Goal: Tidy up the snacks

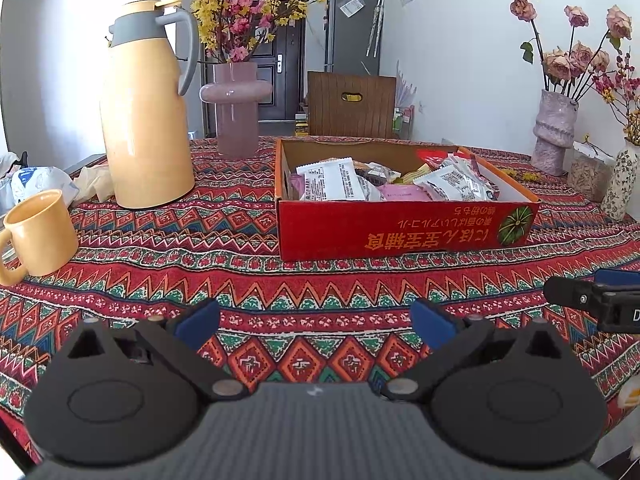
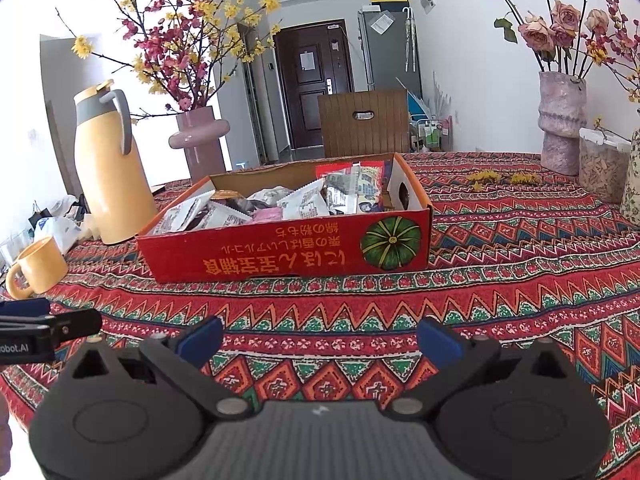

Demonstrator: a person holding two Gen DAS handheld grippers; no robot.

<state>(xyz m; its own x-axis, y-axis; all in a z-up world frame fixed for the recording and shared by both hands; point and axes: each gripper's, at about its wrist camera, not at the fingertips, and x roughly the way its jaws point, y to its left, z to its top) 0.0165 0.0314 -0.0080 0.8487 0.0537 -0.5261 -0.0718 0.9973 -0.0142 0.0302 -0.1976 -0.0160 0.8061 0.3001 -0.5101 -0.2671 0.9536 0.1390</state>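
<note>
A red cardboard box point(image 1: 404, 228) point(image 2: 280, 252) stands on the patterned tablecloth, its pumpkin print facing me. Inside lie several snack packets point(image 1: 340, 182) point(image 2: 304, 202), white, pink and silver. My left gripper point(image 1: 316, 322) hovers over the cloth in front of the box, open, with nothing between its blue pads. My right gripper point(image 2: 320, 338) is also open and empty, a little nearer the box's right end. Each gripper's tip shows at the edge of the other's view, the right gripper point(image 1: 592, 300) and the left gripper point(image 2: 44, 324).
A yellow thermos jug point(image 1: 146, 108) point(image 2: 112, 164) and yellow mug point(image 1: 38, 236) point(image 2: 38, 268) stand left of the box. A pink vase point(image 1: 236, 108) of flowers is behind, more vases point(image 1: 554, 132) point(image 2: 562, 128) and a jar point(image 2: 602, 166) at right. A wooden chair point(image 1: 352, 104) sits across the table.
</note>
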